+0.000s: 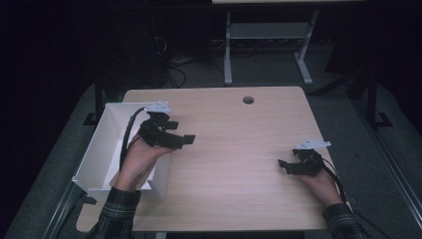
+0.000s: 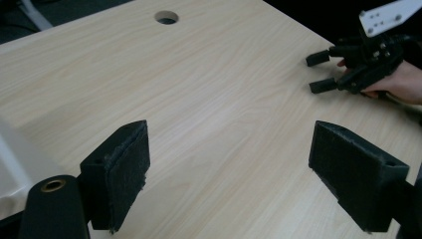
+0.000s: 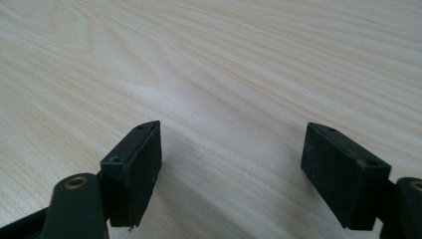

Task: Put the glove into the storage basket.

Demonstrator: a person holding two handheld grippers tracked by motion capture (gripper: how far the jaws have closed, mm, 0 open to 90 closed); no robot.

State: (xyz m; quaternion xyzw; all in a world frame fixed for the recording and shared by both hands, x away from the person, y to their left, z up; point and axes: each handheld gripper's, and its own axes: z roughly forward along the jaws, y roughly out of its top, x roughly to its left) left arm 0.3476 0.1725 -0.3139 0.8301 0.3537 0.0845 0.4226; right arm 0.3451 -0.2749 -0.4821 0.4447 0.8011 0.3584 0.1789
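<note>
Both grippers empty over the table.
We hold the left gripper [image 1: 183, 137] wide at the right rim of the white box [image 1: 94, 149], which sits on the table's [image 1: 239, 149] left edge; the right gripper [image 1: 283, 166] gapes too, low over bare wood.

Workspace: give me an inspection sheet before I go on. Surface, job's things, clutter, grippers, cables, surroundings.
Surface: light wooden table, bare grain between the grippers, round hole near the far edge.
Job's things: open white rectangular box at the table's left edge; the left forearm lies over it and its contents cannot be told.
Clutter: nothing seen.
Grippers: left gripper open, empty, beside the box; right gripper open, empty, low over the right side.
Cables: black cable trails from the left gripper across the box.
Surroundings: dark room, grey metal frame beyond the table.
</note>
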